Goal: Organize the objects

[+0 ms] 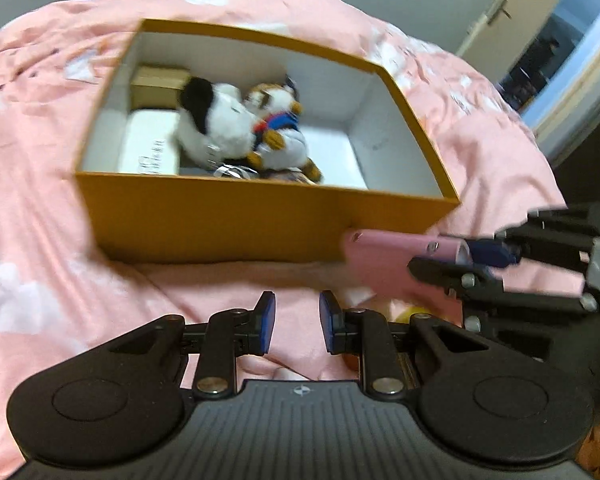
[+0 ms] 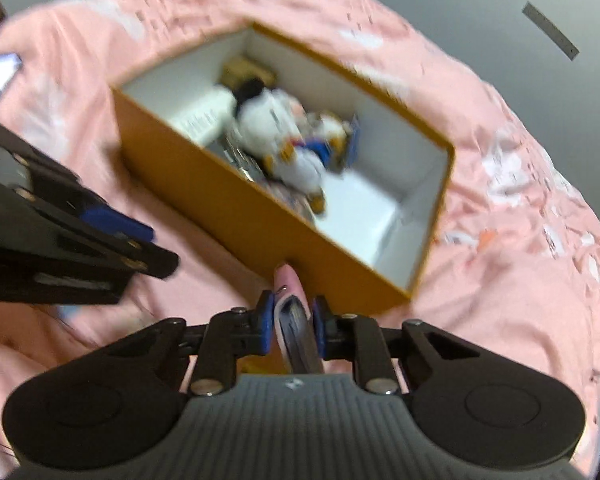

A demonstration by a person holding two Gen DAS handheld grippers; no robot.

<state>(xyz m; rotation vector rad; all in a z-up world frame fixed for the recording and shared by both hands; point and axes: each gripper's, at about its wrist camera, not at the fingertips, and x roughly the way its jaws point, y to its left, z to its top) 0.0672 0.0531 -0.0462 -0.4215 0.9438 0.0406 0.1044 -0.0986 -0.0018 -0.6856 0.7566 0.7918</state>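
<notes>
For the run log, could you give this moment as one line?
right gripper: shut on pink case | left gripper: open | box: open

The box (image 2: 228, 200) contents are blurred; plush toys (image 1: 236, 120) hide items beneath.

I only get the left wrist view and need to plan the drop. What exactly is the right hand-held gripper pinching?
Observer: The right hand-held gripper is shut on a pink case, held edge-on, with a dark inner layer showing.
Operator: Is it over the orange box?
Observer: No, its tip is just short of the orange box's near wall.
Operator: Any free floor inside?
Observer: Yes, white floor beyond the plush toys, toward the box's right end.
</notes>
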